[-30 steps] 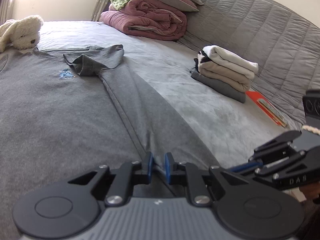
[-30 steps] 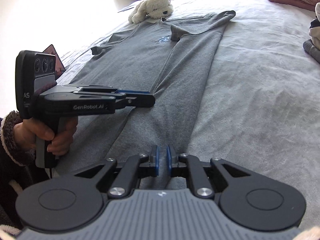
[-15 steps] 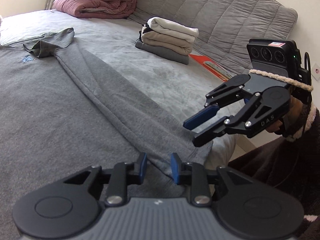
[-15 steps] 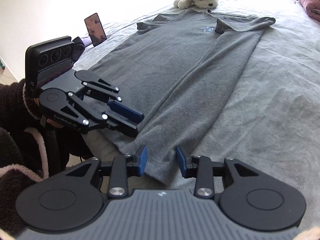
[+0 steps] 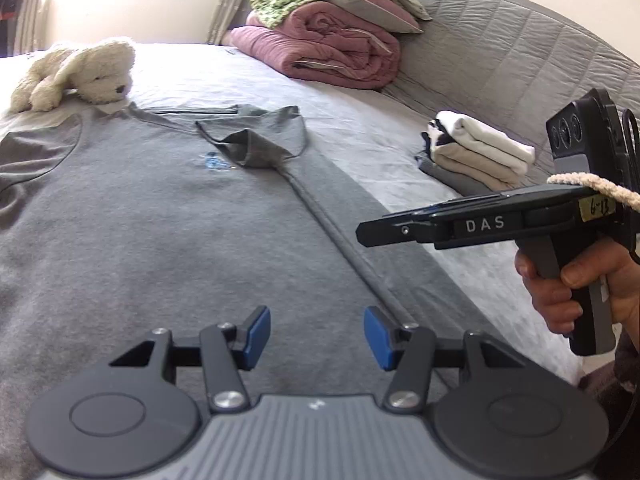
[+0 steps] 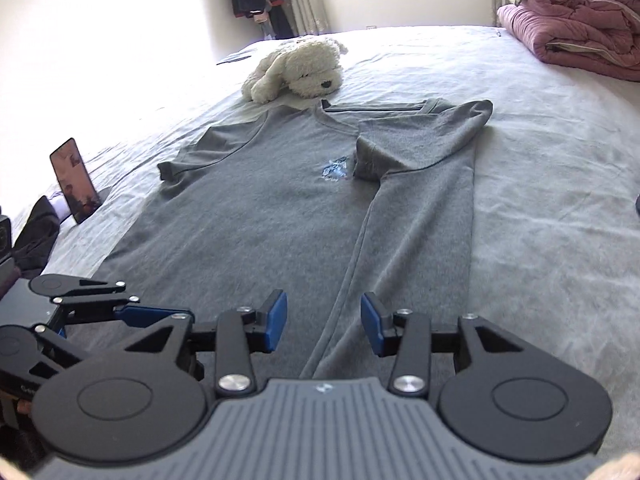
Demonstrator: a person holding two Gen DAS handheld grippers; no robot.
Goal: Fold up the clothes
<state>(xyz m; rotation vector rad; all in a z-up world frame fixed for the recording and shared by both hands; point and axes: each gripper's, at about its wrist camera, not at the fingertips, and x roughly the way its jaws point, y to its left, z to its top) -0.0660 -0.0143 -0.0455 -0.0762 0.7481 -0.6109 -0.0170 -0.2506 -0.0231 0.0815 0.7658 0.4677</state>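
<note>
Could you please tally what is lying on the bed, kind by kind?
Grey T-shirt spread flat: 1
Plush dog: 1
Stack of folded clothes: 1
Pile of bedding: 1
Phone propped upright: 1
Total: 5

Shirt matt grey knit cloth. Bed cover soft, slightly fuzzy. Plush dog shaggy. Left tongs matt black plastic, blue rubbery pads, shiny metal screws.
</note>
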